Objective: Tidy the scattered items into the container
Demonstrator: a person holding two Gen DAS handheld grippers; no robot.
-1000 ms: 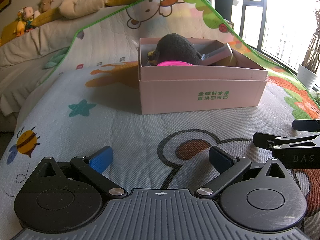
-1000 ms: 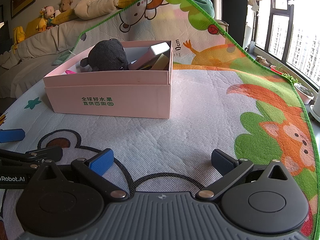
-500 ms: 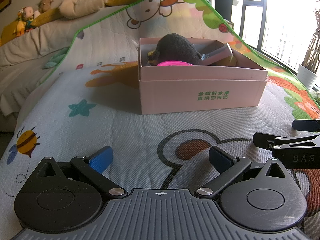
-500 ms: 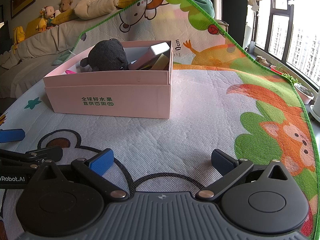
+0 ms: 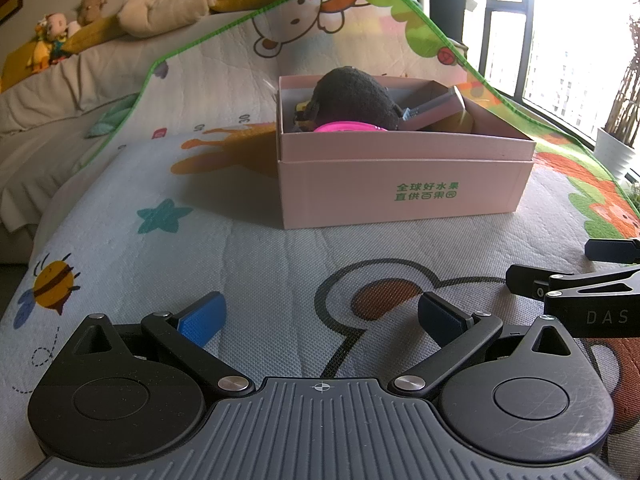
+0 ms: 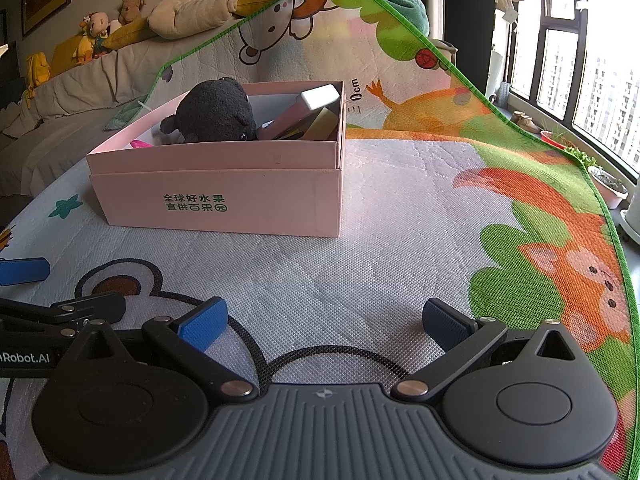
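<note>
A pink cardboard box (image 5: 400, 192) (image 6: 224, 196) with green print stands on the cartoon play mat. Inside it lie a black plush toy (image 5: 352, 98) (image 6: 218, 114), a pink ring-shaped item (image 5: 348, 128), a flat pinkish-grey box (image 6: 304, 110) leaning on the wall, and a yellowish item (image 6: 324, 122). My left gripper (image 5: 320, 320) is open and empty, low over the mat in front of the box. My right gripper (image 6: 324, 324) is open and empty, beside it to the right. Each gripper shows at the edge of the other's view.
The play mat (image 6: 400, 240) drapes up over a sofa back behind the box. Cushions and plush toys (image 5: 52, 40) sit along the sofa at the back left. A window (image 6: 592, 60) and potted plants (image 6: 608, 184) are on the right.
</note>
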